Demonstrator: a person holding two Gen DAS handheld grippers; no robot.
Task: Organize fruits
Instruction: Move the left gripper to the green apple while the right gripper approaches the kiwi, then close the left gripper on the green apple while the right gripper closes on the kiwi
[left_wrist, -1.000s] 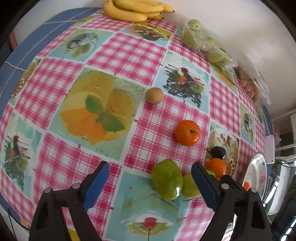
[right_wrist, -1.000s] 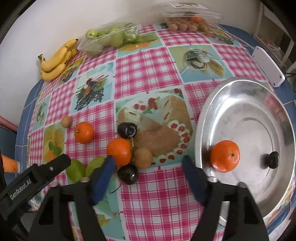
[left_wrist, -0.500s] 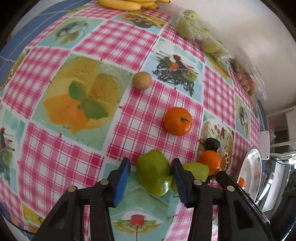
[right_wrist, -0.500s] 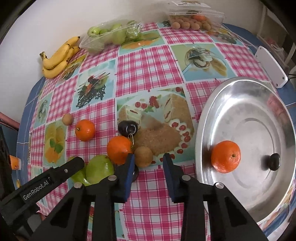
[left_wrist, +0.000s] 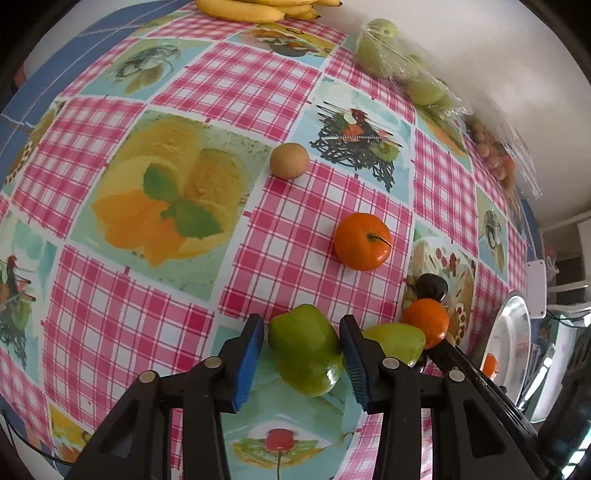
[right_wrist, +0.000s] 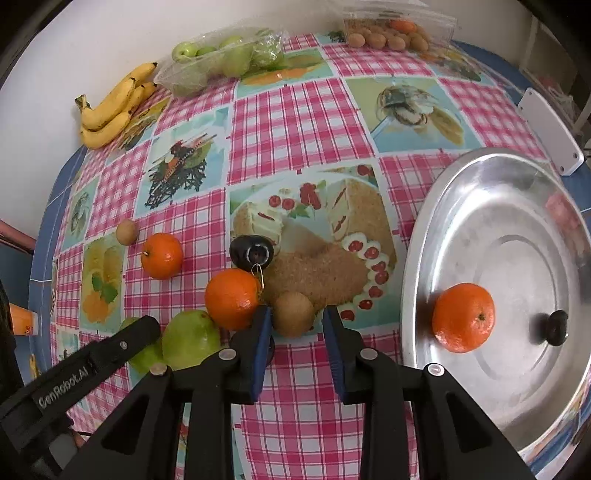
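My left gripper (left_wrist: 301, 321) is shut on a green pear (left_wrist: 306, 350), with a blue pad on each side of it. A second green pear (left_wrist: 395, 343) lies just to its right, touching an orange (left_wrist: 424, 321). In the right wrist view my right gripper (right_wrist: 296, 310) is shut on a small brown fruit (right_wrist: 293, 314) beside that orange (right_wrist: 232, 297). A dark plum (right_wrist: 251, 253) sits behind them. Further left lie another orange (right_wrist: 162, 254) and a brown fruit (right_wrist: 126, 232). The steel tray (right_wrist: 517, 206) on the right holds an orange (right_wrist: 463, 317) and a dark fruit (right_wrist: 556, 326).
Bananas (right_wrist: 110, 110), a bag of green fruits (right_wrist: 221, 62) and a clear box of brown fruits (right_wrist: 391, 35) line the far edge by the wall. A white device (right_wrist: 550, 129) lies behind the tray. The checked tablecloth (left_wrist: 110, 332) stretches to the left.
Both grippers went from wide open to closed. The left one moved in around the green pear. The right one drew in around the small brown fruit.
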